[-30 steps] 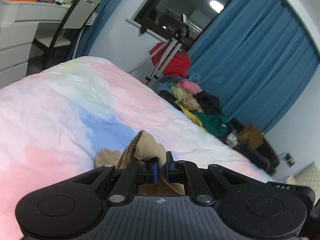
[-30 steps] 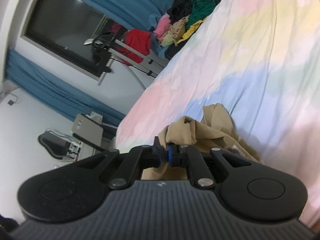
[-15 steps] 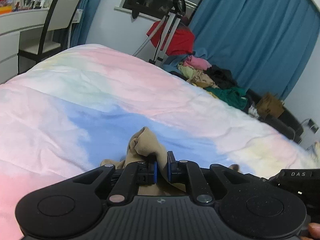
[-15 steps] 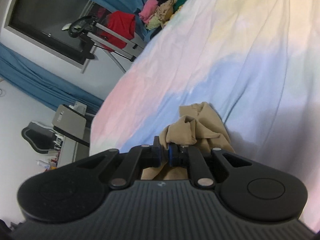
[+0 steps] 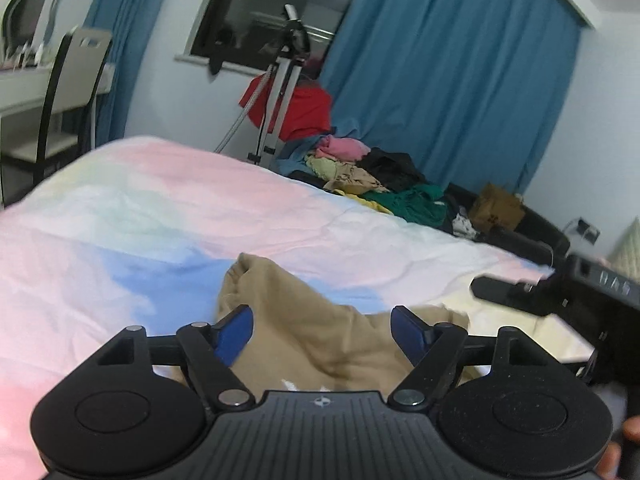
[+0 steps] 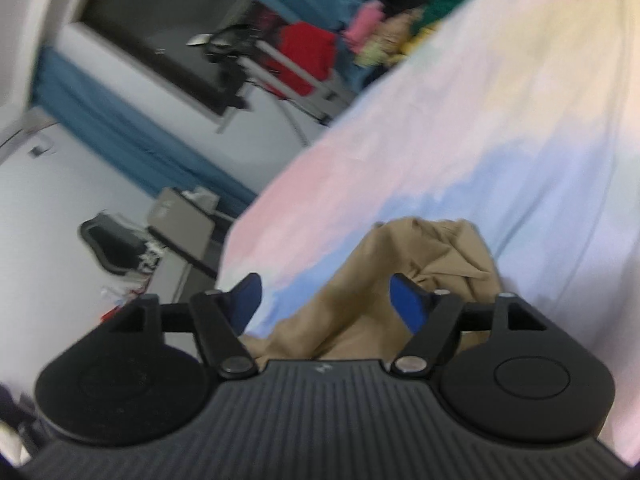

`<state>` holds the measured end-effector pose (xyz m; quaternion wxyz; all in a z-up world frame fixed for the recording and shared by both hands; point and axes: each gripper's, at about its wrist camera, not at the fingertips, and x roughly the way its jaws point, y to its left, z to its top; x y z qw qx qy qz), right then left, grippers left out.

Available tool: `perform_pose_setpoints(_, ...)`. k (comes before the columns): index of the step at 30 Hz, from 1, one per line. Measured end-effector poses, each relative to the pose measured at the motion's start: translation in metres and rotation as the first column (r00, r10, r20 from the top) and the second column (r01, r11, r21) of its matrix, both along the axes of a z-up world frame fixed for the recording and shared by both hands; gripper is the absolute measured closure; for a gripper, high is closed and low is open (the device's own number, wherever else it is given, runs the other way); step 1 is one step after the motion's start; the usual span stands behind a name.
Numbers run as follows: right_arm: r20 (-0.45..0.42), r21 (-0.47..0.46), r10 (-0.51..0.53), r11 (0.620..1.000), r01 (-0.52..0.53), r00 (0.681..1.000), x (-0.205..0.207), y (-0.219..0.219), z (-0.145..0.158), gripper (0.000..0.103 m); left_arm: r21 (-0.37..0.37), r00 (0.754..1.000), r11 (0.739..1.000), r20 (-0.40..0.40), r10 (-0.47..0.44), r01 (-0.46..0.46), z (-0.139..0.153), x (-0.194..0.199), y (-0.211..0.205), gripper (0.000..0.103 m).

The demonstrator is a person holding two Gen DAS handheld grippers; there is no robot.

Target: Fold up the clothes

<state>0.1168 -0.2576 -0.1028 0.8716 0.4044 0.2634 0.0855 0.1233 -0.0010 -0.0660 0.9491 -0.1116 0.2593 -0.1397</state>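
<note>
A tan garment (image 5: 304, 332) lies bunched on the pastel bedspread (image 5: 160, 216), just ahead of my left gripper (image 5: 322, 330), whose blue pads are spread wide with the cloth loose between them. In the right wrist view the same tan garment (image 6: 404, 272) is heaped on the bedspread (image 6: 500, 128) under my right gripper (image 6: 326, 300), which is also open and holds nothing. The right gripper's black body (image 5: 560, 292) shows at the right edge of the left wrist view. That right view is blurred by motion.
A pile of mixed clothes (image 5: 372, 180) lies beyond the bed's far edge, near a metal stand with a red garment (image 5: 296, 108) and blue curtains (image 5: 440, 80). A chair (image 5: 68, 92) and white desk stand at the left. A cardboard box (image 5: 496, 208) sits far right.
Both grippers were shut on the tan garment earlier; now both have opened and the cloth has dropped onto the bed. The left view has swung level, and the right one is moving.
</note>
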Motion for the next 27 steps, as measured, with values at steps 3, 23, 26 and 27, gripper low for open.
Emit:
perform_pose_setpoints(3,0.018,-0.108,0.024,0.994,-0.022,1.000,0.003,0.006,0.002,0.030,0.053,1.000,0.999,-0.018,-0.002,0.003,-0.010,0.003,0.000,0.025)
perform_pose_setpoints(23,-0.082,-0.484,0.052,0.871,-0.086,0.995,-0.004,0.040,-0.012,0.059,0.268,0.998,0.962,-0.054,-0.030,0.044,-0.022,-0.026,-0.013,0.027)
perform_pose_setpoints(26,-0.104,-0.499,0.052,0.861,-0.098,0.993,-0.010,0.043,-0.015,0.057,0.286,0.997,0.956,-0.058,-0.049,0.064,-0.014,-0.044,-0.013,0.027)
perform_pose_setpoints(27,-0.112,-0.504,0.054,0.858,-0.103,0.992,-0.011,0.044,-0.016,0.057,0.299,0.997,0.952,-0.060,-0.051,0.067,-0.015,-0.047,-0.014,0.027)
